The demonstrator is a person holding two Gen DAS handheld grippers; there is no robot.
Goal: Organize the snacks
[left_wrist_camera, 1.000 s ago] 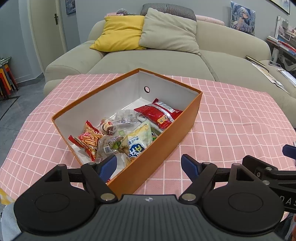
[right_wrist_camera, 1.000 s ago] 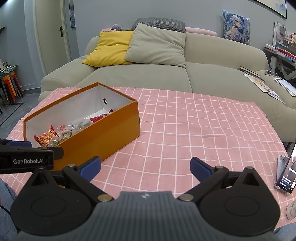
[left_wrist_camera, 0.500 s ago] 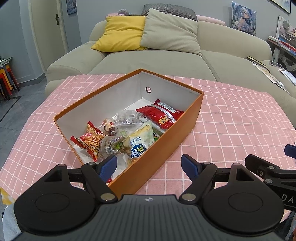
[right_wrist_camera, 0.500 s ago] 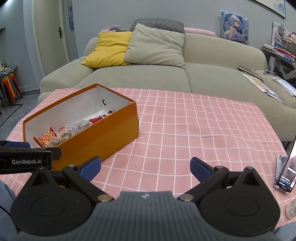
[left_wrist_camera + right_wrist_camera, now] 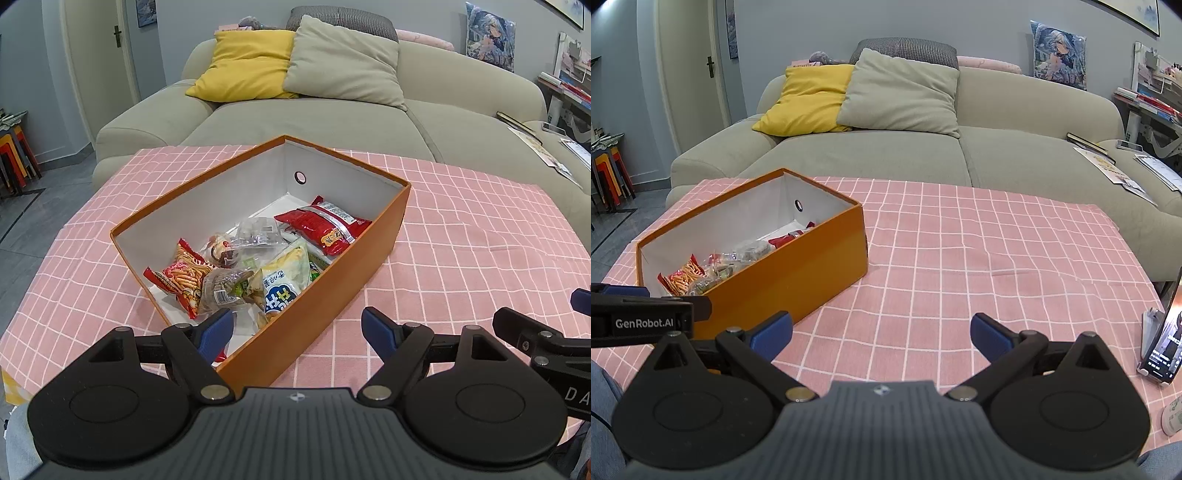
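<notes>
Both claws, left (image 5: 297,325) and right (image 5: 881,330), spread empty; risk of snagging rigid orange cardboard box (image 5: 325,295) rim, crushing crinkly foil snack packets (image 5: 286,284).

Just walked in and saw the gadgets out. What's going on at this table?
A person is holding a two-finger gripper in each hand over a table with a pink checked cloth. The snack packets, among them a red bag and a pale yellow bag, all lie inside the open orange box. The left gripper hovers open at the box's near corner; the right gripper is open over bare cloth. Neither holds anything.
</notes>
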